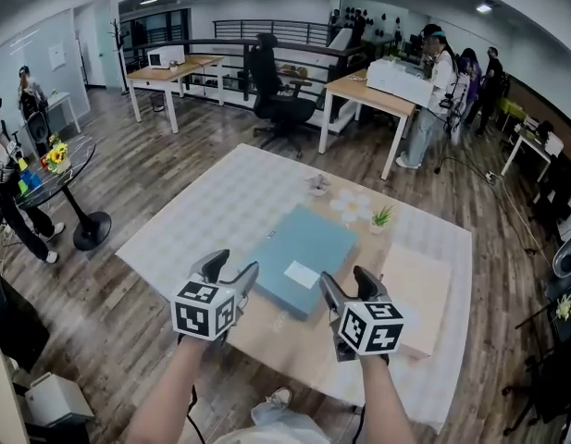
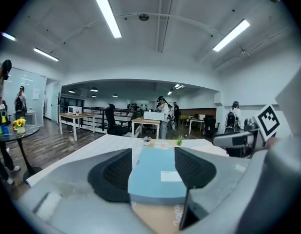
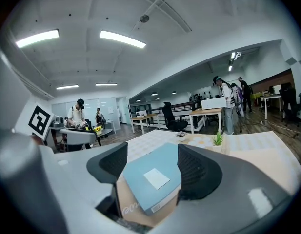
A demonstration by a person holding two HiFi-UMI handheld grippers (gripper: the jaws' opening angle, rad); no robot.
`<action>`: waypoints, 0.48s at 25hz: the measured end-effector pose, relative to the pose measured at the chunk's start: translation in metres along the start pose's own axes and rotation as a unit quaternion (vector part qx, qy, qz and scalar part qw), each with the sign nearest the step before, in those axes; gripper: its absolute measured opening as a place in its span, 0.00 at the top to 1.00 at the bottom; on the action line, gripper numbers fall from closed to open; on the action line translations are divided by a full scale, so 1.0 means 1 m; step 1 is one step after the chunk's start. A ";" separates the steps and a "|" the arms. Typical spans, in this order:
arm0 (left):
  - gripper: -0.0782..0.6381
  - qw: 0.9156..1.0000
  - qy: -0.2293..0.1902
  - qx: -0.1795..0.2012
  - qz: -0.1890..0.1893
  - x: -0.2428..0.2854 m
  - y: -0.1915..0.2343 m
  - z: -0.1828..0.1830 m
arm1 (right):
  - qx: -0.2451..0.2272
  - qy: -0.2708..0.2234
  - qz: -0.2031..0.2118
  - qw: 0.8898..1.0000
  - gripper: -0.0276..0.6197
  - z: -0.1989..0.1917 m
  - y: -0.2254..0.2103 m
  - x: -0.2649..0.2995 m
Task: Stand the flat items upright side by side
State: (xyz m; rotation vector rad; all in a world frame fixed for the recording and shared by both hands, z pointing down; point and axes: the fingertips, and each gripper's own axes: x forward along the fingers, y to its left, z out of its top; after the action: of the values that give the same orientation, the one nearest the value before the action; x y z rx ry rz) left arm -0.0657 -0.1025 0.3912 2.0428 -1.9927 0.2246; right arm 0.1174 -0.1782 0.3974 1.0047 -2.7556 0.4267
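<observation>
Both grippers hover level and close together over the near edge of the table, each with its jaws spread and gripping nothing. The left gripper (image 1: 231, 272) looks straight along the blue folder (image 1: 299, 248), which lies flat just ahead of its tips, the near edge showing in the gap between the pads without touching them. The right gripper (image 1: 349, 287) sees the same folder ahead and slightly to its left, with a white label (image 1: 302, 274) on the cover. To this gripper's right, just beside it, a beige slab (image 1: 416, 285) also lies flat.

The folder rests on a tan sheet (image 1: 285, 336) with white lettering near the grippers' tips. Beyond the folder's far edge, well ahead of both grippers, stand a small green plant (image 1: 382, 217), a white flower-shaped piece (image 1: 350, 205) and a little pot (image 1: 318, 186).

A pale checked cloth (image 1: 202, 215) covers the table. Around it is an open office with a wooden plank floor (image 1: 109, 313). A black swivel chair (image 1: 278, 95) and wooden desks (image 1: 364, 95) stand far ahead. People stand far ahead to the right, and a round glass table (image 1: 58, 169) with yellow flowers is off to the left
</observation>
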 end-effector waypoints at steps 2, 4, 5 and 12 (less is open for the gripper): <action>0.51 1.000 -0.001 0.004 -0.005 0.024 0.008 0.011 | 0.000 0.004 -0.003 1.000 0.48 0.007 -0.011 0.018; 0.51 1.000 -0.002 0.006 -0.013 0.049 0.013 0.022 | -0.001 0.006 -0.009 1.000 0.48 0.014 -0.025 0.034; 0.51 1.000 -0.002 0.006 -0.018 0.061 0.014 0.027 | -0.001 0.008 -0.013 1.000 0.48 0.017 -0.032 0.041; 0.51 0.999 0.013 0.014 -0.044 0.135 0.020 0.042 | 0.017 0.016 -0.039 0.999 0.48 0.025 -0.082 0.081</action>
State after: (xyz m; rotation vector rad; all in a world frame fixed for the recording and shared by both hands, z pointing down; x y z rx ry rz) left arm -0.0841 -0.2442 0.3941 2.1277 -1.8895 0.2612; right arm 0.1078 -0.2943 0.4121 1.0986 -2.6790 0.4761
